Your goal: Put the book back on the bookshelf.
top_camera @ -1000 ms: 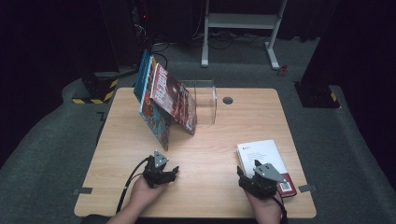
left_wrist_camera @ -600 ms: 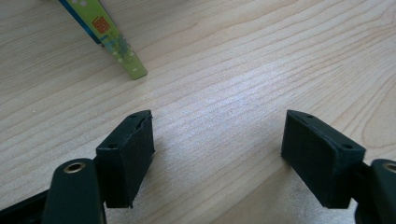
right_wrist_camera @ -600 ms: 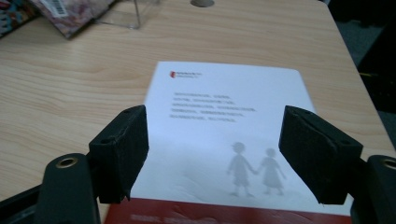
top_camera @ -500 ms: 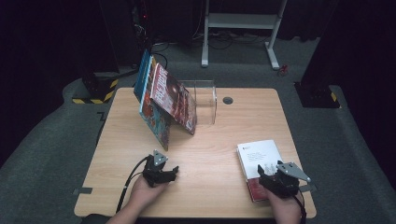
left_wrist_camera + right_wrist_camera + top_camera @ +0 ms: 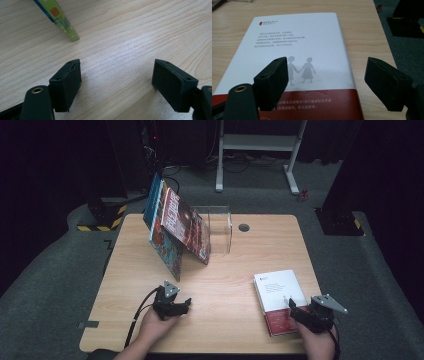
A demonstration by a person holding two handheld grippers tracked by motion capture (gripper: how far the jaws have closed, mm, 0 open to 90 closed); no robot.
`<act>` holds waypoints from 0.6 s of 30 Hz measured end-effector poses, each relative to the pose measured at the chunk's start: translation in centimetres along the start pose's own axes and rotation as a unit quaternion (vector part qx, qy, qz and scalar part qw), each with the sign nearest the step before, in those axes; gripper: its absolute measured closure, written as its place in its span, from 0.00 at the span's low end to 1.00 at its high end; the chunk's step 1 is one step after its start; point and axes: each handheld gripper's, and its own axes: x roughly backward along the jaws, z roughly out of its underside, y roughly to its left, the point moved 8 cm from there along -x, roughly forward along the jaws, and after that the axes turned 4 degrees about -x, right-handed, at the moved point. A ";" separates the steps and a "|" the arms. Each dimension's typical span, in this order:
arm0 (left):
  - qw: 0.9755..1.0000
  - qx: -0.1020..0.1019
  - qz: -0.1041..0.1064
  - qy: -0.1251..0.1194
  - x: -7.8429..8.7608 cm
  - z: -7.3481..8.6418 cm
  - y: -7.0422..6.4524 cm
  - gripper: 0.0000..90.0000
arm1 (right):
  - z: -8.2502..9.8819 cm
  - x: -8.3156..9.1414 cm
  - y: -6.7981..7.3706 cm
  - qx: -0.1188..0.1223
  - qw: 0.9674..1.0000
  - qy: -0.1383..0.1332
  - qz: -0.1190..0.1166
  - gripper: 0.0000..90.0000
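Two grippers are in your hands at the near edge of the wooden table (image 5: 240, 265). Working from the left: your left gripper (image 5: 183, 305) rests low over bare wood near the front left corner, its cable trailing back toward you. In the left gripper view its jaws stand spread, having just been opening, with nothing between them but tabletop; the tip of a green and blue book cover (image 5: 58, 17) lies on the wood ahead of them.

Further back, left of centre, a group of colourful books (image 5: 175, 227) leans tilted against a clear acrylic holder (image 5: 220, 227). A small round grommet (image 5: 244, 227) sits in the tabletop just right of the holder.

At the front right, the white and red book (image 5: 277, 295) lies flat, its red band toward you and its edge near the table's right side. In the right gripper view the cover shows printed text and two small figures holding hands.

Your right gripper (image 5: 296, 309) hovers at the near right corner of that book. Its jaws are spread and have just been opening; the cover lies below the gap, and the pads do not press on it.
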 end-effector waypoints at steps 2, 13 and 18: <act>1.000 0.000 0.000 0.000 0.0 0.0 0.0 0.26 | 0.2 -0.1 -0.2 -0.004 1.000 0.006 -0.003 0.21; 1.000 0.000 -0.001 0.000 0.0 0.0 0.0 0.26 | 1.1 -1.1 -0.2 -0.033 0.999 0.032 -0.028 0.15; 1.000 0.000 -0.001 -0.001 0.0 0.0 0.0 0.26 | 1.2 -1.3 0.0 -0.040 0.998 0.035 -0.032 0.13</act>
